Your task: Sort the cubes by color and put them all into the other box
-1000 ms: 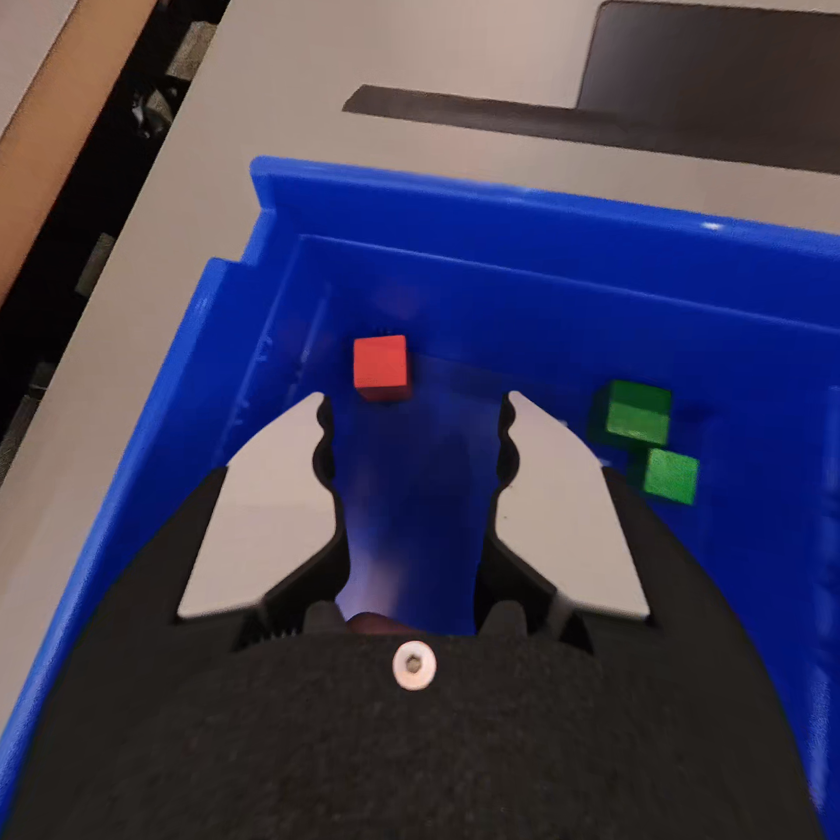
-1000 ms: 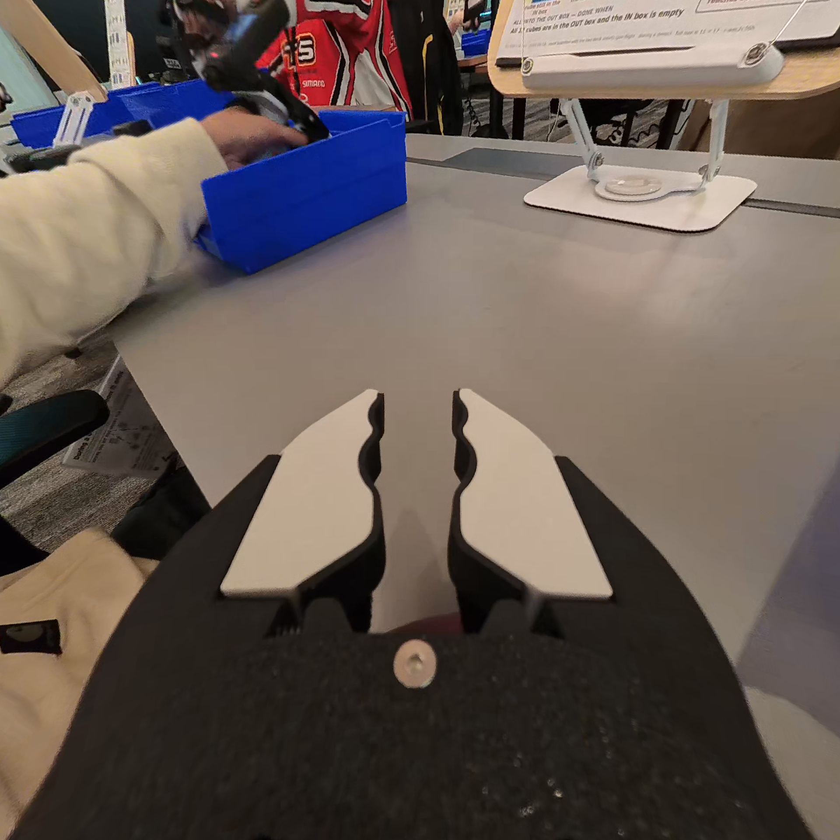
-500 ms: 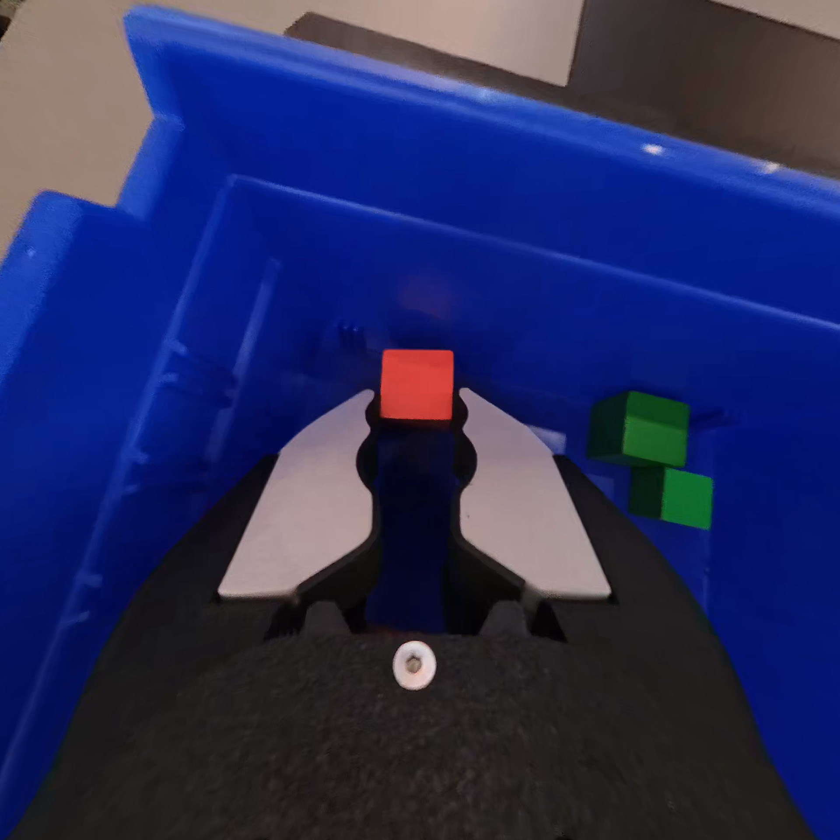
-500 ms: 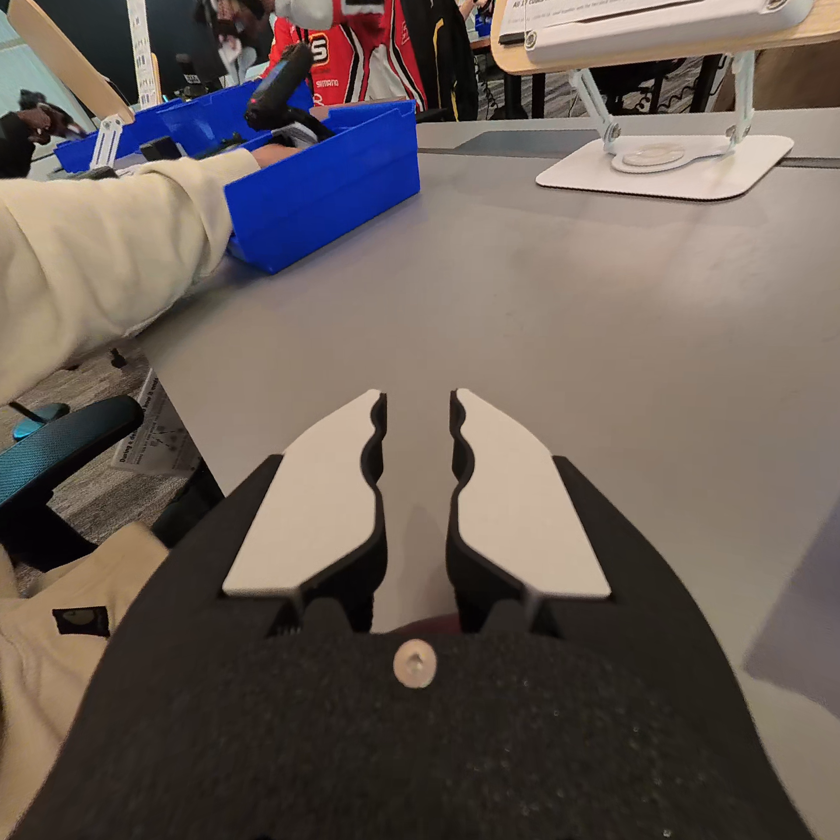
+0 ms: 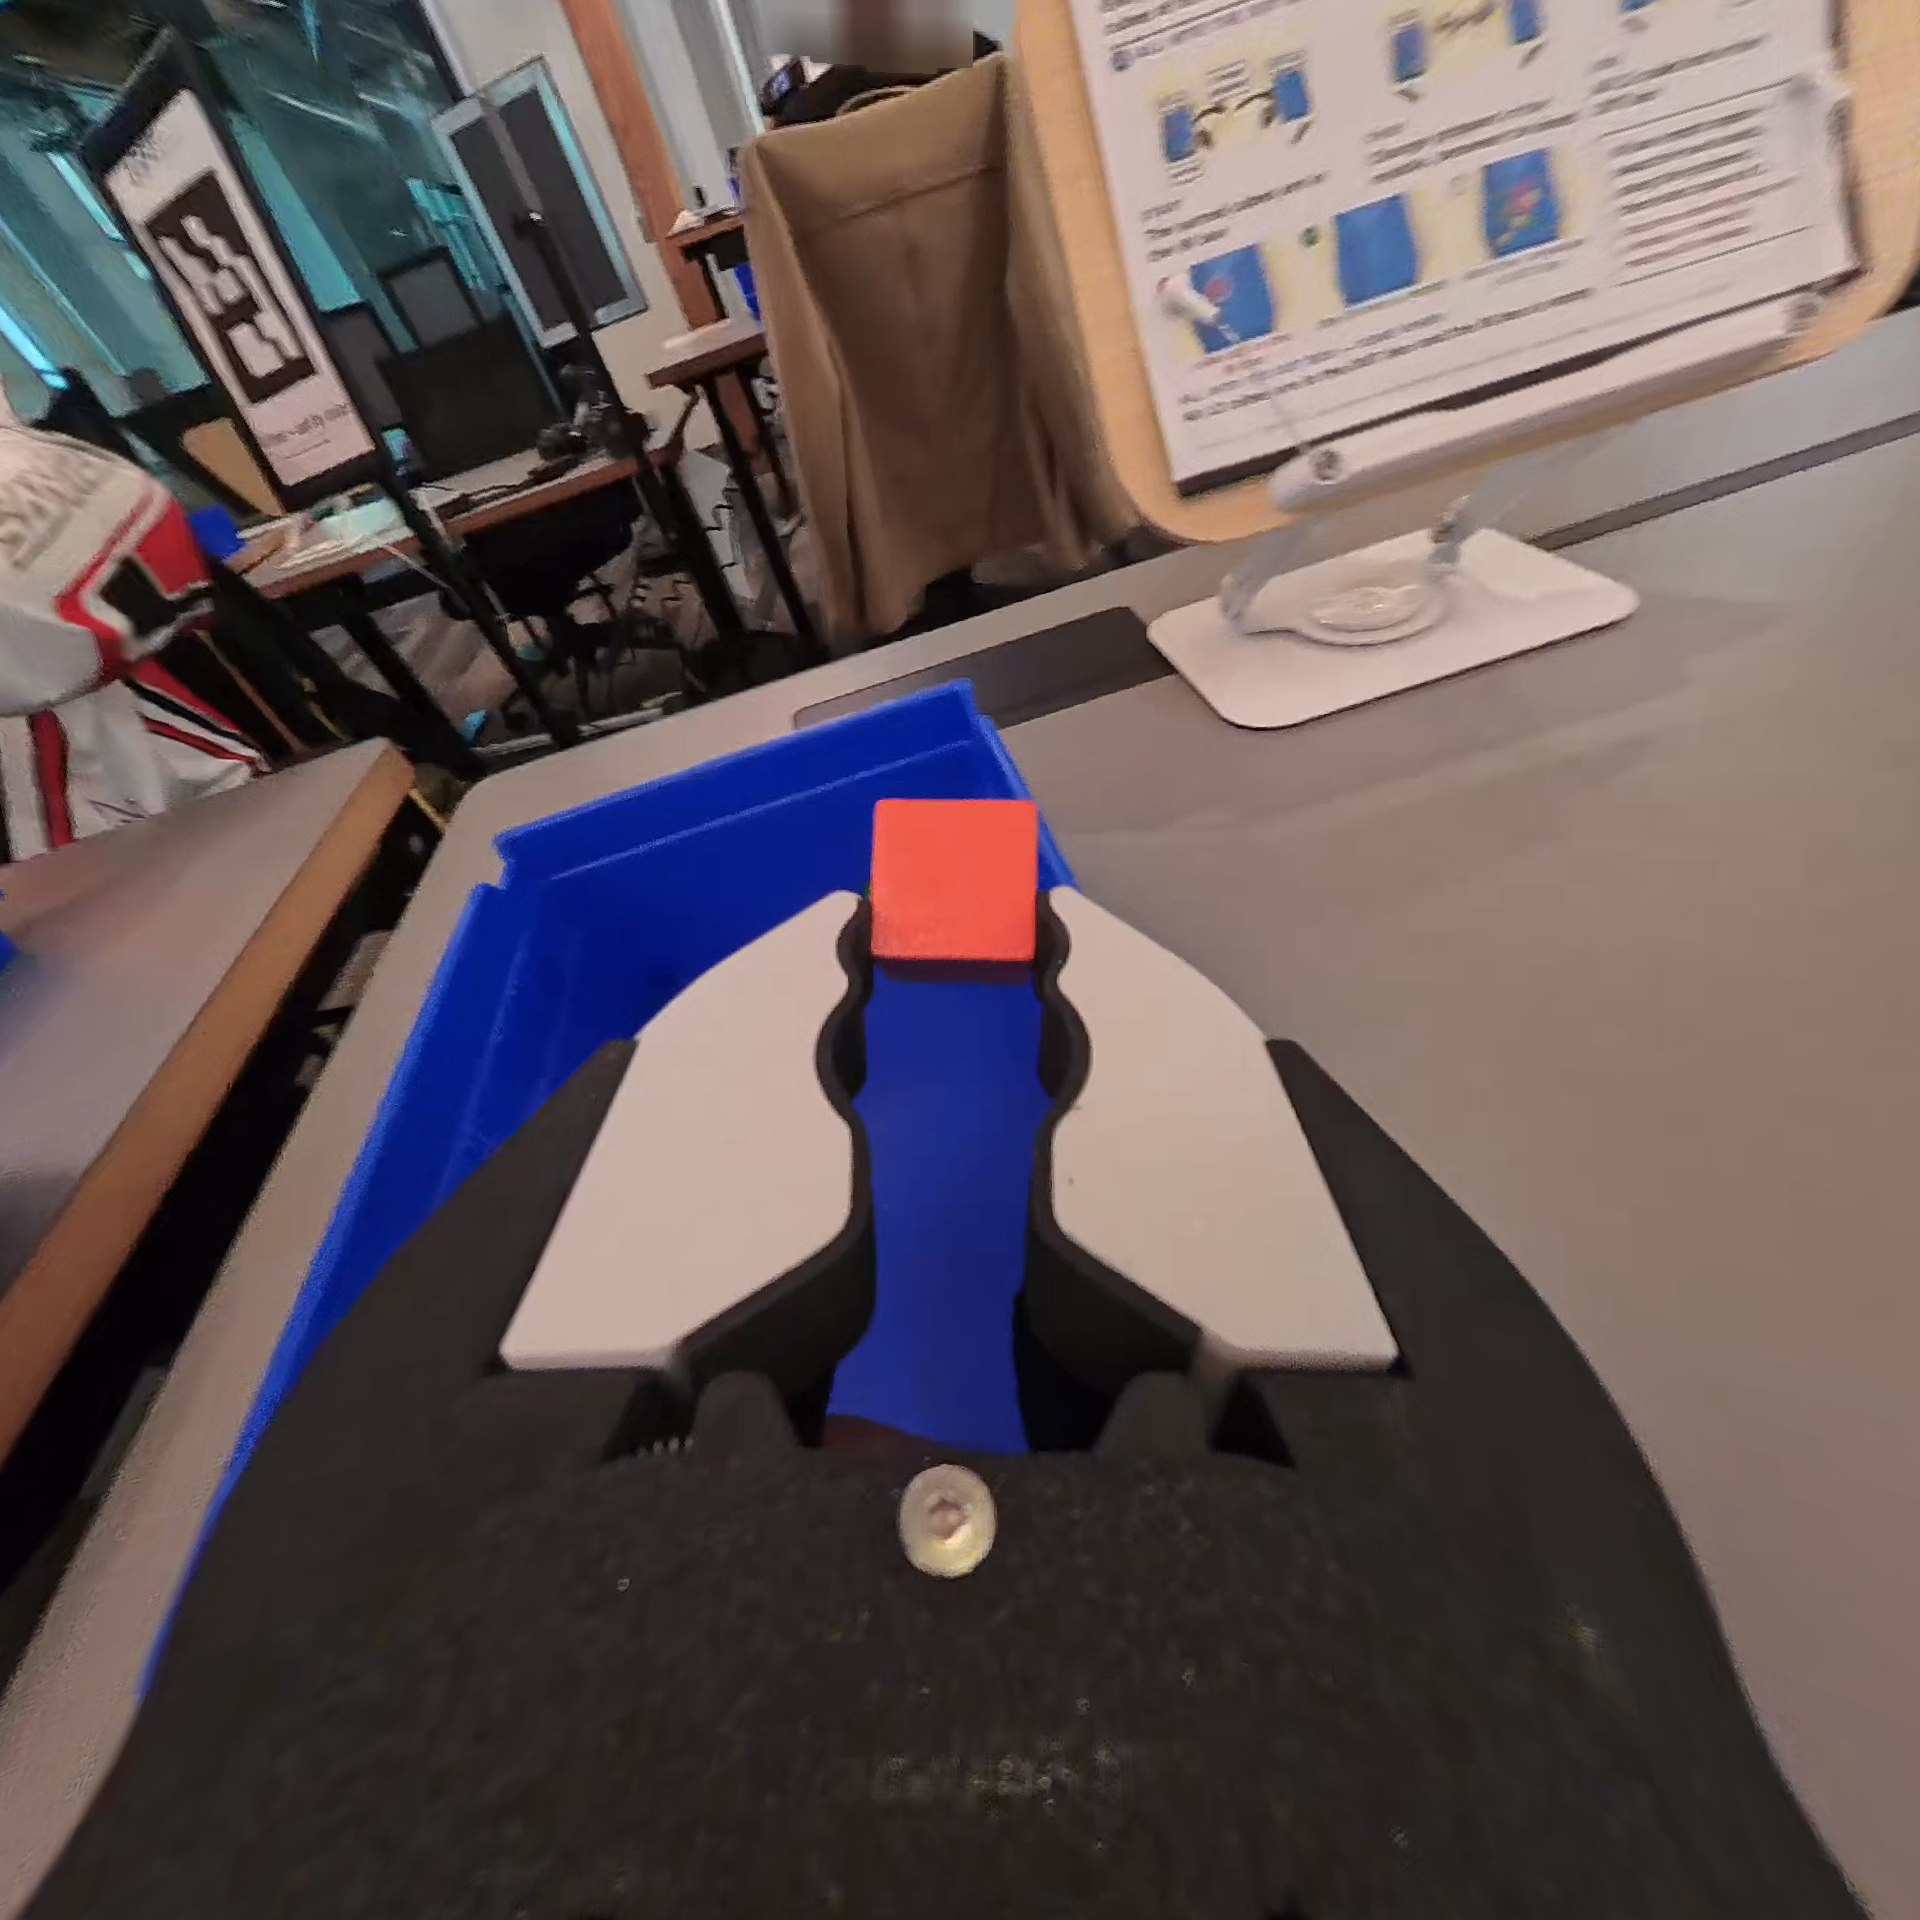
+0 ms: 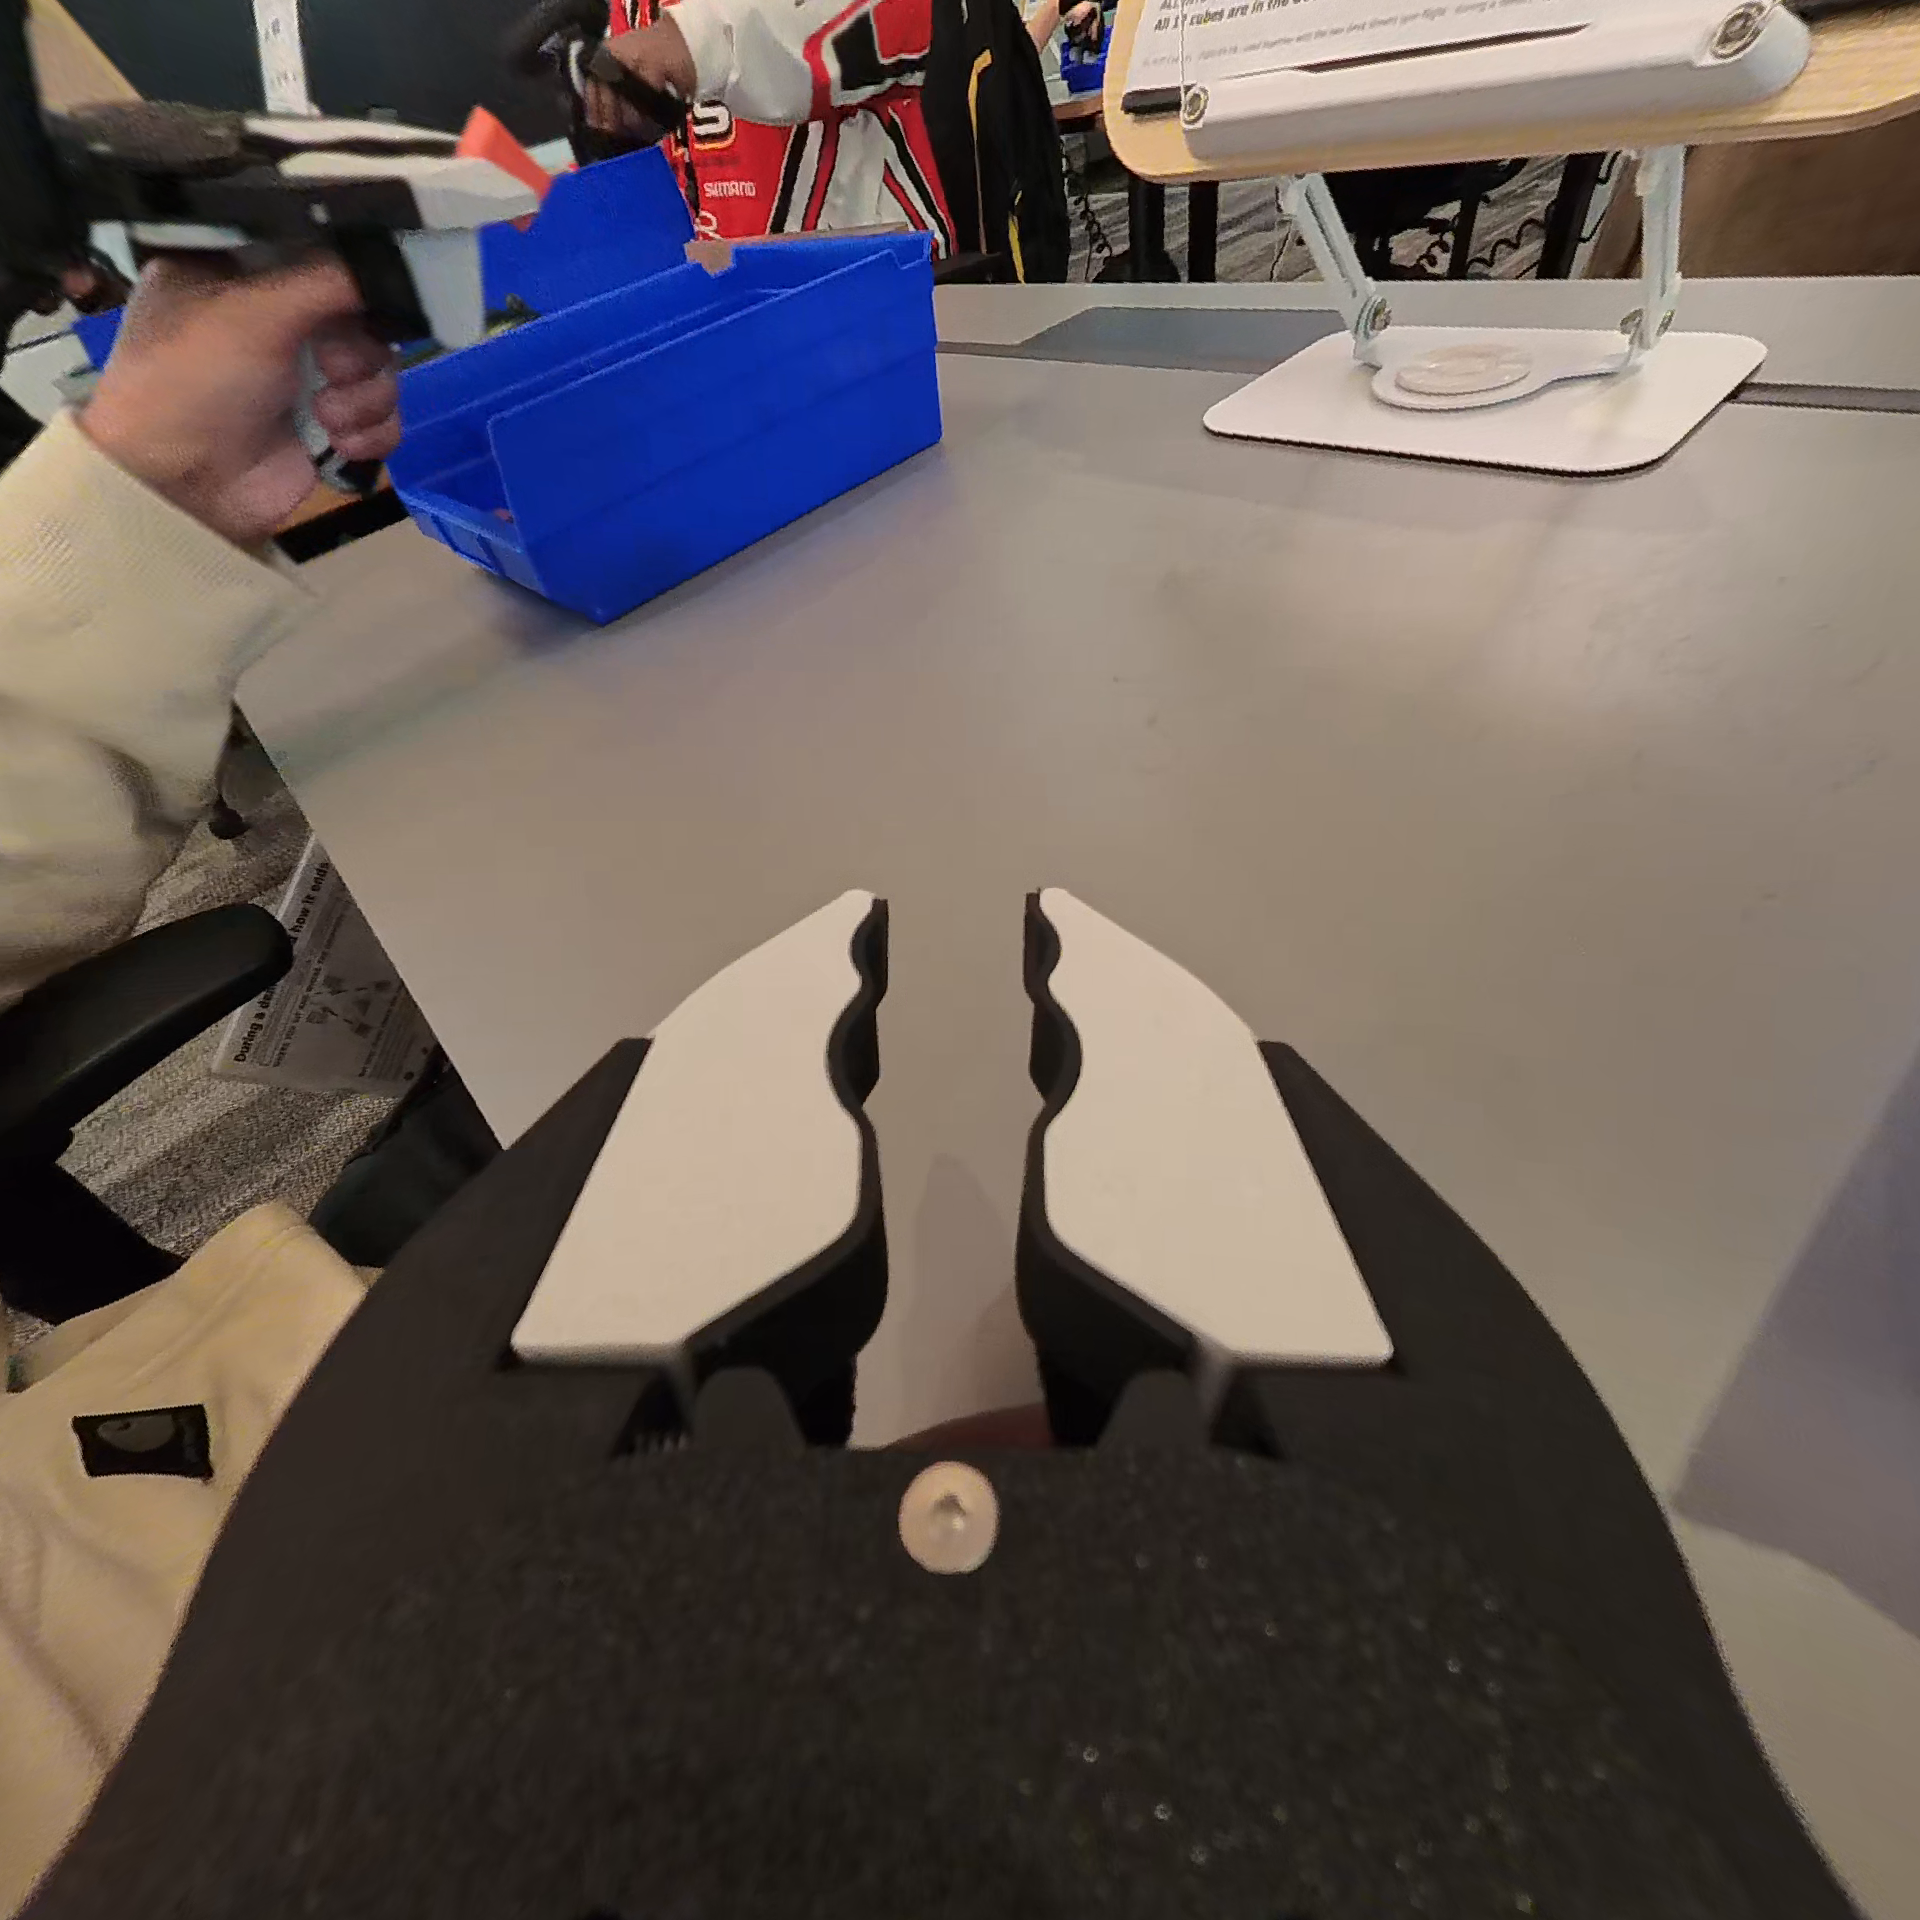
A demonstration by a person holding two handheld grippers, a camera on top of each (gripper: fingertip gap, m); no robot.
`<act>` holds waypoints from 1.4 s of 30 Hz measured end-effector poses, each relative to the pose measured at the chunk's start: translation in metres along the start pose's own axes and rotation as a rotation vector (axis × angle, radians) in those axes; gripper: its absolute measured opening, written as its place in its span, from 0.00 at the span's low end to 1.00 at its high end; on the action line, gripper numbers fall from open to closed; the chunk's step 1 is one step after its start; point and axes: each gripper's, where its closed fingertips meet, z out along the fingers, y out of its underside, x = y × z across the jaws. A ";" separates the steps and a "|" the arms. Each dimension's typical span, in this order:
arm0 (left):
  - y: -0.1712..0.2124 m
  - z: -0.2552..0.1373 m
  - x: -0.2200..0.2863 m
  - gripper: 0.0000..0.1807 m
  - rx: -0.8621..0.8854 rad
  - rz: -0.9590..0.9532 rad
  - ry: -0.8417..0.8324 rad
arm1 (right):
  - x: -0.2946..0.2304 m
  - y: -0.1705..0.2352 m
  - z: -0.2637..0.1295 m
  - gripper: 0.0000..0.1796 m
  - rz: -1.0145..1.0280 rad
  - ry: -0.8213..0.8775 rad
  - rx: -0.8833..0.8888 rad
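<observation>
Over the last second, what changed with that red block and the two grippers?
The left gripper closed on the red cube, which had been lying on the floor of the blue box, and lifted it up out of the box, tilting toward level. The right gripper stayed open and empty over the grey table; the box did not visibly move.

Printed instruction sheet (image 5: pixel 1455 208) on stand, lettered jersey (image 6: pixel 821 114), patterned marker sign (image 5: pixel 234 301)
</observation>
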 end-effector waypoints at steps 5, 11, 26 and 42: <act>0.009 -0.017 0.014 0.16 0.023 -0.018 0.094 | -0.008 0.002 0.006 0.14 0.023 -0.026 -0.013; 0.002 -0.021 0.070 0.16 -0.024 -0.187 0.529 | -0.006 -0.010 0.014 0.15 -0.194 0.017 -0.004; -0.098 -0.064 0.279 0.16 -0.241 -0.792 1.679 | -0.068 -0.137 0.091 0.26 -0.889 -0.013 0.460; -0.008 -0.037 0.226 0.32 -0.144 -0.316 0.834 | -0.015 -0.105 0.043 0.16 -0.654 0.173 0.388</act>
